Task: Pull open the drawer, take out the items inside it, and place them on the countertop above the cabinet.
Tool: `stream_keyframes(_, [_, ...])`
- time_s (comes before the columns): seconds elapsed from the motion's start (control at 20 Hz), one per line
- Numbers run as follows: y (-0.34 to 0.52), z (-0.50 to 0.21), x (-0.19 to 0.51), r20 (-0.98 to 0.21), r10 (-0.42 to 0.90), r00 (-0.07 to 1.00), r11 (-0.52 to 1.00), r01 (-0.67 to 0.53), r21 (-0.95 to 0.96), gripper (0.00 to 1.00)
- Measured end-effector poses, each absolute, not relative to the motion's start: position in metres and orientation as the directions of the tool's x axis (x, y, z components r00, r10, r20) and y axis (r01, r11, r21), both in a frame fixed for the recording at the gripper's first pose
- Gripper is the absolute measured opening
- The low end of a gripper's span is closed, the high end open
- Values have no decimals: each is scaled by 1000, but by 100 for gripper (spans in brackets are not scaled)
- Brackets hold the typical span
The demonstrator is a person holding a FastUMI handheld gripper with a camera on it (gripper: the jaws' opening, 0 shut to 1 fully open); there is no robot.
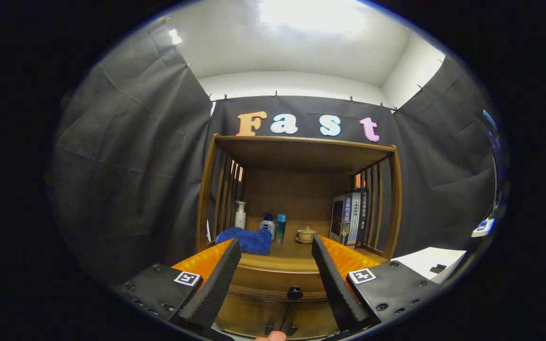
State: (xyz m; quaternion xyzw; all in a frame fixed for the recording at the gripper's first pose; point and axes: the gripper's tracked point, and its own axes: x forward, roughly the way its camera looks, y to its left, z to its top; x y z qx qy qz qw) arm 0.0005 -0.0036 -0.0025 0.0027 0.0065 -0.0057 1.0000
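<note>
A wooden cabinet stands ahead of me with a shut drawer (273, 280) under its countertop (292, 258). The drawer's dark round knob (295, 293) lies between my fingers, a little beyond their tips. My gripper (275, 246) is open, with nothing between the fingers. On the countertop lie a blue cloth (247, 239), a white pump bottle (240, 215), a small white and blue bottle (268, 225), a teal bottle (280, 226) and a small lidded cup on a saucer (306, 234). The drawer's contents are hidden.
Several books (351, 219) stand upright at the countertop's right, against the slatted side. A wooden shelf top (301, 144) roofs the countertop. Two lower doors (277, 319) sit under the drawer. A white surface (427, 263) lies to the right of the cabinet.
</note>
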Motion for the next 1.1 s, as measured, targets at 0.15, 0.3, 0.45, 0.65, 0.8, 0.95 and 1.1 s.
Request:
stream_keyframes(0.15, [-4,-3,0,-15,-14,1000,1000,14,7,98])
stream_keyframes(0.3, [-5,-3,0,-13,-17,1000,1000,17,7,97])
stream_keyframes(0.45, [-6,-3,-1,-14,-18,1000,1000,18,7,98])
stream_keyframes(0.65, [-6,-3,-1,-14,-20,1000,1000,20,7,98])
stream_keyframes(0.8, [-6,-4,-1,-12,-19,1000,1000,19,7,97])
stream_keyframes(0.95, [-8,-4,0,-13,-22,1000,1000,22,7,98])
stream_keyframes(1.1, [-9,-3,-1,-9,-25,1000,1000,25,7,97])
